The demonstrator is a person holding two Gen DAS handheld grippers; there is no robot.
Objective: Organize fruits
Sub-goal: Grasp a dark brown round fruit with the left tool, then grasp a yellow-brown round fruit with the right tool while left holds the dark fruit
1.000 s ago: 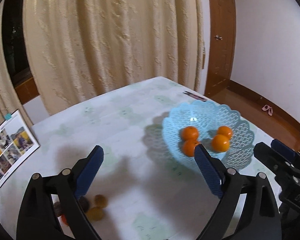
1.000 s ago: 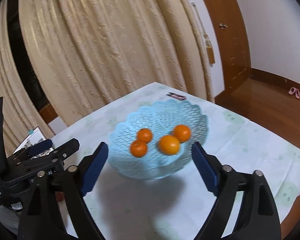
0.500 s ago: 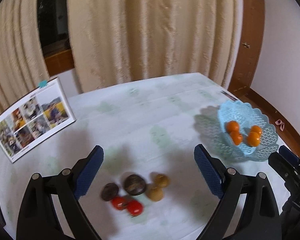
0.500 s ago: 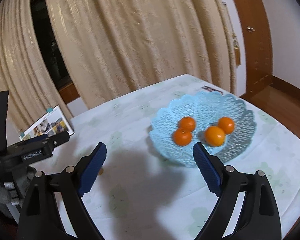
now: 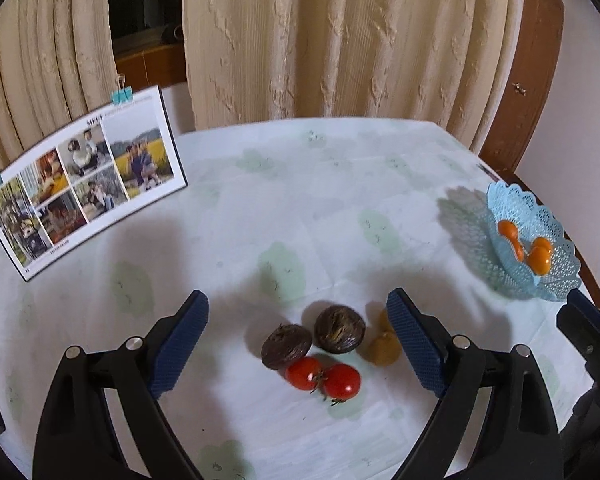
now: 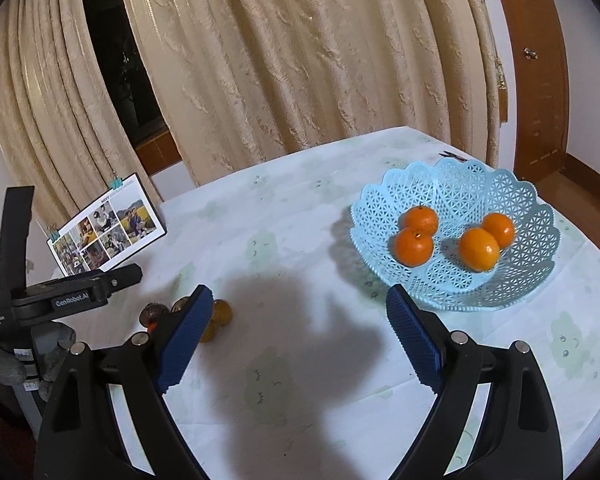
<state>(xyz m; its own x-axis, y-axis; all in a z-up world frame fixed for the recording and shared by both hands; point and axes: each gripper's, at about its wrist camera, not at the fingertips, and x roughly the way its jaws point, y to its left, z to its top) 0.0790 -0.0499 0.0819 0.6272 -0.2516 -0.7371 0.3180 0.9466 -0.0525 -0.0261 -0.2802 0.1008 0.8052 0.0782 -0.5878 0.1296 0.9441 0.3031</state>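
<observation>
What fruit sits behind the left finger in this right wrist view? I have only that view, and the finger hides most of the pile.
Observer: The left wrist view shows six loose pieces on the tablecloth: two dark round fruits, two red tomatoes and two yellow-brown fruits.
Operator: Is anything gripped there?
Observer: No. The left gripper is open and empty, with the pile lying between its fingers' lines.
Operator: Are the tomatoes apart?
Observer: No, they touch side by side, nearest the camera, just in front of the dark fruits.
</observation>
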